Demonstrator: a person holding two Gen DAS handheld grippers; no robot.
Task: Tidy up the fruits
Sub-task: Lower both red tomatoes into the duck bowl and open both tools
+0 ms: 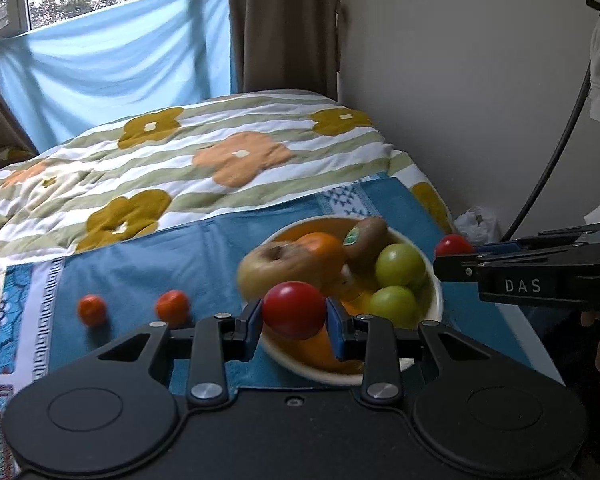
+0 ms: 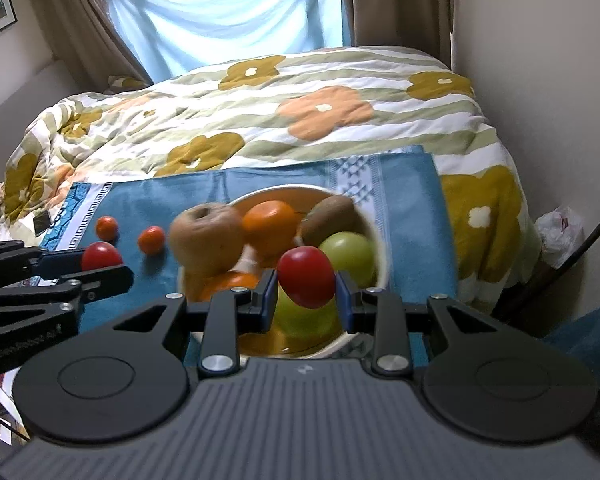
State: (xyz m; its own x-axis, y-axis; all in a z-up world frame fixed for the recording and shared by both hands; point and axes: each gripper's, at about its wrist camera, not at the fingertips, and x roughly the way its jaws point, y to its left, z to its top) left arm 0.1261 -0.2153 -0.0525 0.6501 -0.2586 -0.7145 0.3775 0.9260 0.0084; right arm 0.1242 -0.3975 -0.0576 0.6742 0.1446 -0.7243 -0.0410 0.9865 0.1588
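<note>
Each hand-held gripper, left and right, pinches a smooth, soft-skinned red tomato across its middle above the bowl.

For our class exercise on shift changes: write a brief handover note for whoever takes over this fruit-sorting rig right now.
Left tool: shut on a round red tomato, held above the bowl's near rim.
Right tool: shut on a second round red tomato, also over the bowl.
White round bowl: holds a brownish apple, an orange, a brown kiwi and two green round fruits.
Left: two small orange fruits lie on the blue cloth beside the bowl.
</note>
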